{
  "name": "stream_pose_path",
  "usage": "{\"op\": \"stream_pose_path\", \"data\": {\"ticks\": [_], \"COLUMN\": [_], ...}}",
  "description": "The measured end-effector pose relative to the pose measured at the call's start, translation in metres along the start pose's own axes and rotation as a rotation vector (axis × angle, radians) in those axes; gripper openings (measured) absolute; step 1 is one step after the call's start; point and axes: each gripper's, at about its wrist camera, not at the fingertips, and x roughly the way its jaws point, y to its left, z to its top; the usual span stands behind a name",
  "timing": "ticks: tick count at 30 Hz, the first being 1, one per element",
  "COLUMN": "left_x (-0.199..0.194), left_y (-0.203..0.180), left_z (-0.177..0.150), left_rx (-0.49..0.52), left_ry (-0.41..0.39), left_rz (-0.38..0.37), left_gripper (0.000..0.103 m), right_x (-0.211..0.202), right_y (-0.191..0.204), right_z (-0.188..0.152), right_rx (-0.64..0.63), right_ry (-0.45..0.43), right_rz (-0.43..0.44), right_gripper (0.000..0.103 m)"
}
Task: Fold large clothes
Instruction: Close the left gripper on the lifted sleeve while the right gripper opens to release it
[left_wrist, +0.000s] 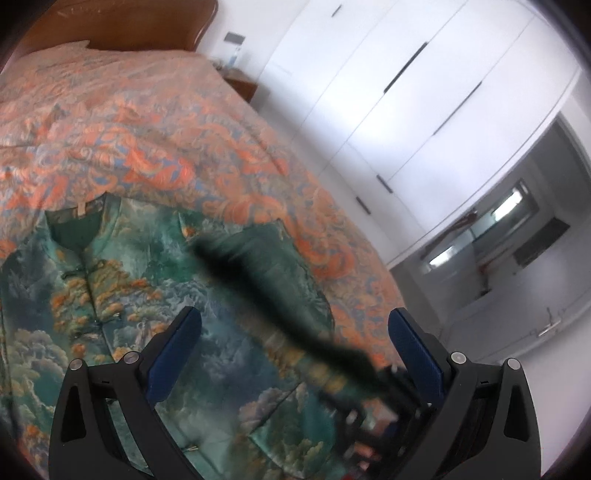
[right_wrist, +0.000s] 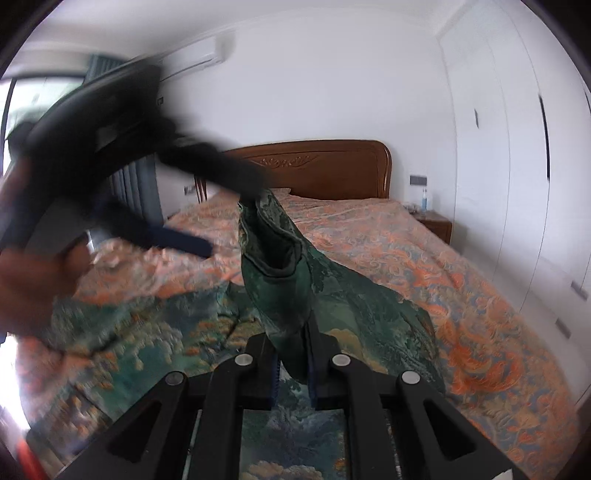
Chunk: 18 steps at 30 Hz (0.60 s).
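A large green jacket (left_wrist: 122, 295) with an orange tree print lies front up on the bed, collar toward the headboard. My left gripper (left_wrist: 295, 325) is open and empty above the jacket's right side. The jacket's sleeve (left_wrist: 280, 280) is lifted and blurred across its view. My right gripper (right_wrist: 291, 354) is shut on the sleeve cuff (right_wrist: 277, 273) and holds it up above the jacket body (right_wrist: 177, 332). The left gripper (right_wrist: 225, 216) shows blurred and open at the upper left of the right wrist view, its upper finger at the tip of the raised sleeve.
The bed's orange patterned cover (left_wrist: 155, 122) spreads around the jacket. A wooden headboard (right_wrist: 317, 170) stands at the far end, a nightstand (right_wrist: 436, 225) beside it. White wardrobe doors (left_wrist: 413, 92) line the bed's right side.
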Motion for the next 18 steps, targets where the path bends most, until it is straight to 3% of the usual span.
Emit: {"op": "stream_pose_path", "data": {"ticks": [1,3,4,5,6,10,11,12,13,14,15,18], "left_x": [0.004,0.009,0.011,0.014,0.016,0.012,0.007,-0.001,-0.006,-0.013,-0.023,-0.044], "left_y": [-0.003,-0.005,-0.003,0.000,0.003,0.019,0.023,0.028,0.033,0.043,0.056,0.095], "left_z": [-0.001,-0.006,-0.009,-0.009,-0.010,-0.011,-0.009,-0.007,-0.005,-0.003,0.000,-0.001], "left_rx": [0.006,0.010,0.007,0.001,-0.007,-0.018,-0.008,0.013,0.021,0.021,0.015,-0.007], "left_ry": [0.016,0.045,0.070,0.084,0.089,0.080,0.058,0.035,0.023,0.015,0.004,-0.010], "left_rz": [0.011,0.023,0.030,0.036,0.035,0.068,0.105,0.148,0.166,0.182,0.205,0.288], "left_gripper": [0.098,0.071,0.041,0.019,0.013,0.007,0.006,0.006,0.006,0.006,0.006,0.006], "right_x": [-0.003,0.000,-0.001,0.000,0.000,0.004,0.003,0.001,-0.001,-0.003,-0.011,-0.026], "right_y": [0.008,0.019,0.022,0.024,0.025,0.025,0.025,0.025,0.023,0.021,0.015,-0.007], "right_z": [-0.003,-0.012,-0.014,-0.018,-0.019,-0.024,-0.024,-0.023,-0.021,-0.021,-0.022,-0.027], "right_rx": [-0.028,-0.068,-0.073,-0.072,-0.069,-0.034,-0.029,-0.022,-0.009,0.008,0.038,0.093], "right_ry": [0.003,0.010,0.012,0.013,0.013,0.034,0.033,0.033,0.044,0.050,0.038,0.036], "right_rz": [-0.005,-0.010,-0.008,-0.004,-0.005,0.017,0.020,0.027,0.047,0.063,0.078,0.069], "right_gripper": [0.011,0.011,0.011,0.011,0.011,0.015,0.016,0.028,0.056,0.067,0.075,0.075]}}
